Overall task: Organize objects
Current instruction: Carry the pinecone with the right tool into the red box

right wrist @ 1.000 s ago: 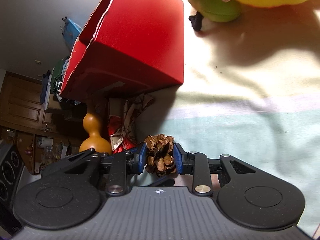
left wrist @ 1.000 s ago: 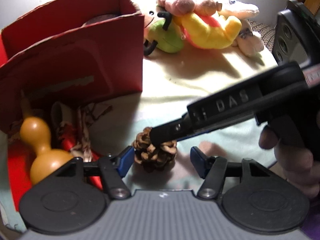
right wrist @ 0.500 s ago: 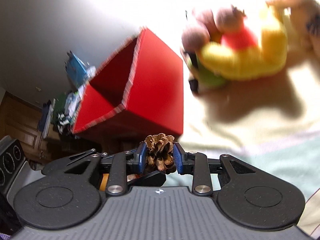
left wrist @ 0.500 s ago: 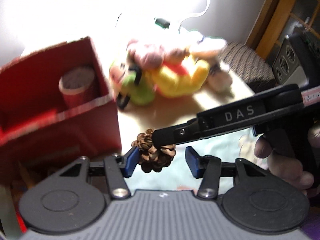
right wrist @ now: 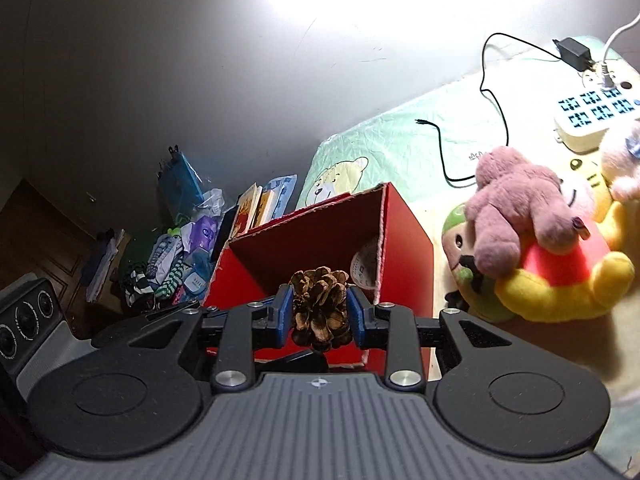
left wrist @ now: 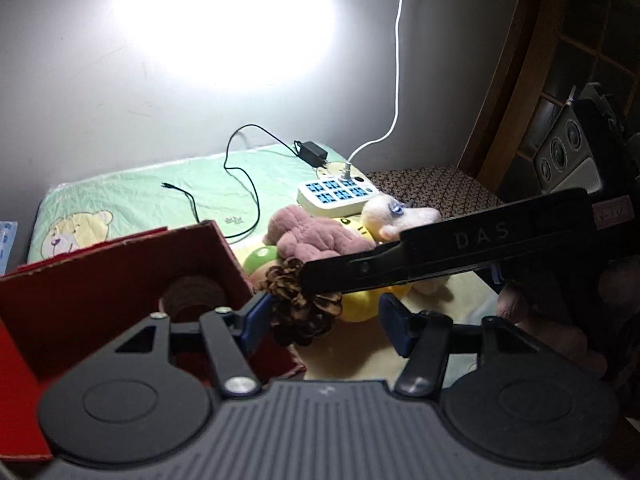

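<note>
Beside the red box [right wrist: 404, 252], plush toys [right wrist: 540, 248] crowd the clamped pinecone [right wrist: 320, 304].

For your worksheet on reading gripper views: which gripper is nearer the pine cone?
Right. The right gripper is shut on the pine cone; the left gripper is open, the cone beside one finger.

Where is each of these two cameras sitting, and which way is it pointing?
Left wrist view: sits on the left gripper, looking forward over its open fingers at the red box and plush toys; the right gripper and a hand cross it.
Right wrist view: sits on the right gripper, looking into the box; no hand shows.
Both share the pine cone, box, toys and power strip.
</note>
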A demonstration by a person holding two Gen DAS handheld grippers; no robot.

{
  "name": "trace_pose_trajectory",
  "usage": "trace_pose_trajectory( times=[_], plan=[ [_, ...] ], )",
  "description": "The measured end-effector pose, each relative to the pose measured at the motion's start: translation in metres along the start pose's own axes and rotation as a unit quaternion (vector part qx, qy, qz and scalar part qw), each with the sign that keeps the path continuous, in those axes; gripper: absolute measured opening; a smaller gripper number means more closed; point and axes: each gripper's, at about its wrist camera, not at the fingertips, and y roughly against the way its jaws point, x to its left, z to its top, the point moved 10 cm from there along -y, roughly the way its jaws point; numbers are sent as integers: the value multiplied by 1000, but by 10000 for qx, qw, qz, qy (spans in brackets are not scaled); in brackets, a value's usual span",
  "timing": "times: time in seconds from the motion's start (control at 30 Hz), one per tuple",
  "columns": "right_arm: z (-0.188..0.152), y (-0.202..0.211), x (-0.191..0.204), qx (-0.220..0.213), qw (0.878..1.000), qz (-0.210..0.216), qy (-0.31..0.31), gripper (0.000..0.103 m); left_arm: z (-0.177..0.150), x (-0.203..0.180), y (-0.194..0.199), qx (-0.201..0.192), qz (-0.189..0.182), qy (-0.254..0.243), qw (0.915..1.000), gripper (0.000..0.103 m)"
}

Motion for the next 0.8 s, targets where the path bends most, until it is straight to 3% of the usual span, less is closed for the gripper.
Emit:
trace_pose_trajectory(
  times=[0.13, 0.4, 0.63, 0.8],
  plan=[
    [11, -31, 13, 211, 9991, -209, 286, 32, -3, 34, 1, 60, 45, 262, 9996, 72],
    [1, -98, 25, 1216, 9812, -1020, 1095, 32, -36, 90, -22, 602, 3, 844, 9946, 74],
    [-21, -147, 24, 2227, 9396, -1718, 1953, 31, -56, 115, -16, 764, 0, 968, 9924, 77],
    [-36, -171, 21, 2704, 8988, -2188, 2668, 31, -62, 123, -12, 759, 2, 939, 9927, 78]
  ],
)
